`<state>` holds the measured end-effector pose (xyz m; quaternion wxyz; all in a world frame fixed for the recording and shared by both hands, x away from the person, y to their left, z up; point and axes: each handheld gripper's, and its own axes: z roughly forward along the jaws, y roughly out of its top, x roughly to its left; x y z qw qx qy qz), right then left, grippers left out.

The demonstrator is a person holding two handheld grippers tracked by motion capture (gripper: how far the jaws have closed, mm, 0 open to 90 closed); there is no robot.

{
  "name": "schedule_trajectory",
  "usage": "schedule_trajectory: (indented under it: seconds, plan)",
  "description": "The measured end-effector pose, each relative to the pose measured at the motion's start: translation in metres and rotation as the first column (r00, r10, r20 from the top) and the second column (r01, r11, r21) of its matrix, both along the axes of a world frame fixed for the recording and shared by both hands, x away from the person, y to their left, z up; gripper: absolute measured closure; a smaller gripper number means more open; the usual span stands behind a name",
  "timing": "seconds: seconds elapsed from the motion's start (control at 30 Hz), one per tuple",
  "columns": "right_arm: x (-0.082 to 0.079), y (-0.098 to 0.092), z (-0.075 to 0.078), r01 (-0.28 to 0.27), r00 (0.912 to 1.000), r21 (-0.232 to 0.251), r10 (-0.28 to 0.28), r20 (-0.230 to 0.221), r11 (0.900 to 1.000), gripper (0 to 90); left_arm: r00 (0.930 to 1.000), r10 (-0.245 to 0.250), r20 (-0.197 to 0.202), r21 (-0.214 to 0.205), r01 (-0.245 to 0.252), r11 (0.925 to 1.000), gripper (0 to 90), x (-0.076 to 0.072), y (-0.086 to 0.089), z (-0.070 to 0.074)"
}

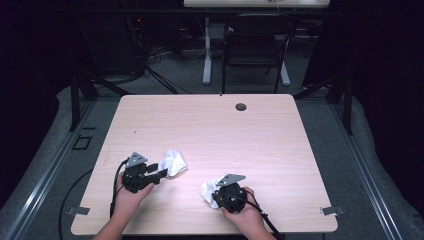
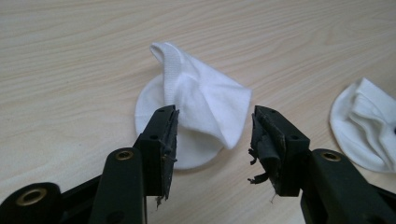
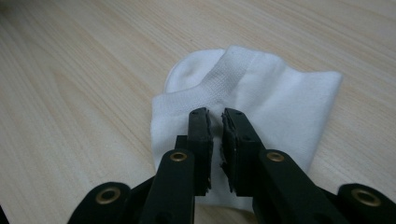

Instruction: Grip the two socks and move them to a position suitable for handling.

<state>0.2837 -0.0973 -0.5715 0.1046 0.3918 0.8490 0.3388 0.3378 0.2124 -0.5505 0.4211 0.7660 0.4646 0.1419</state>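
Note:
Two white ankle socks lie on the light wooden table (image 1: 210, 130). The left sock (image 1: 173, 162) (image 2: 196, 102) is crumpled, with its cuff standing up. My left gripper (image 1: 159, 173) (image 2: 215, 133) is open, its jaws wide apart on either side of the sock's near edge and not pressing on it. The right sock (image 1: 207, 192) (image 3: 261, 98) lies flatter, ribbed cuff towards the far side. My right gripper (image 1: 220, 194) (image 3: 217, 119) points down onto it, jaws drawn almost together with a thin slit of white fabric between the pads. That sock (image 2: 366, 126) also shows at the right in the left gripper view.
A round cable hole (image 1: 241, 106) sits near the table's far edge. Behind the table are a black chair (image 1: 255, 45) and a white desk leg (image 1: 207, 50). Black cables trail from both grippers over the near edge. Bare tabletop stretches beyond and to the right of the socks.

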Motion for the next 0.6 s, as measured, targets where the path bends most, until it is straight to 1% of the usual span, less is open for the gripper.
schedule_trajectory:
  seconds: [0.07, 0.1, 0.13, 0.17, 0.2, 0.3, 0.4, 0.43, 0.47, 0.53, 0.57, 0.6]
  plan:
    - [-0.002, 0.001, 0.000, -0.009, 1.0000, 0.002, 0.009, 0.003, 1.0000, 82.2, 0.9999, 0.014, 0.000, 0.013, -0.014, 0.9998, 49.2, 0.008, -0.004, -0.002]
    - [-0.002, 0.001, 0.000, -0.009, 1.0000, 0.002, 0.009, 0.003, 1.0000, 82.2, 0.9999, 0.014, 0.000, 0.013, -0.014, 0.9998, 48.7, 0.008, -0.004, -0.002]
    - [-0.003, 0.002, -0.001, -0.017, 0.9999, 0.009, 0.017, 0.001, 0.9998, 82.3, 0.9998, 0.019, -0.009, 0.031, -0.018, 0.9994, 48.3, 0.014, -0.007, -0.003]
    - [-0.003, 0.002, -0.001, -0.017, 0.9999, 0.009, 0.017, 0.001, 0.9998, 82.3, 0.9998, 0.019, -0.009, 0.031, -0.018, 0.9994, 48.4, 0.014, -0.007, -0.003]
    - [-0.005, 0.003, 0.000, -0.018, 0.9998, 0.015, 0.019, -0.007, 0.9997, 82.2, 0.9996, 0.021, -0.020, 0.026, -0.020, 0.9995, 48.3, 0.020, -0.010, -0.005]
    - [-0.007, 0.005, -0.001, -0.030, 0.9995, 0.019, 0.030, -0.010, 0.9994, 82.2, 0.9986, 0.035, -0.039, 0.033, -0.034, 0.9989, 48.8, 0.027, -0.013, -0.011]
    - [-0.009, 0.007, -0.001, -0.043, 0.9989, 0.019, 0.044, -0.015, 0.9989, 82.3, 0.9979, 0.032, -0.056, 0.056, -0.029, 0.9980, 51.6, 0.031, -0.015, -0.016]
    - [-0.009, 0.007, -0.001, -0.043, 0.9989, 0.019, 0.044, -0.015, 0.9989, 82.3, 0.9979, 0.032, -0.056, 0.056, -0.029, 0.9980, 52.6, 0.031, -0.015, -0.016]
    - [-0.011, 0.008, -0.001, -0.051, 0.9986, 0.019, 0.052, -0.011, 0.9985, 82.4, 0.9977, 0.035, -0.058, 0.059, -0.032, 0.9978, 53.5, 0.033, -0.017, -0.019]
    - [-0.011, 0.009, -0.001, -0.052, 0.9985, 0.023, 0.053, -0.015, 0.9984, 82.5, 0.9975, 0.032, -0.063, 0.077, -0.027, 0.9967, 54.8, 0.035, -0.021, -0.022]
    - [-0.011, 0.009, -0.001, -0.052, 0.9985, 0.023, 0.053, -0.015, 0.9984, 82.5, 0.9975, 0.032, -0.063, 0.077, -0.027, 0.9967, 56.0, 0.035, -0.021, -0.022]
    - [-0.012, 0.010, -0.001, -0.053, 0.9984, 0.034, 0.053, -0.018, 0.9980, 82.4, 0.9974, 0.020, -0.070, 0.093, -0.013, 0.9955, 56.5, 0.036, -0.024, -0.025]
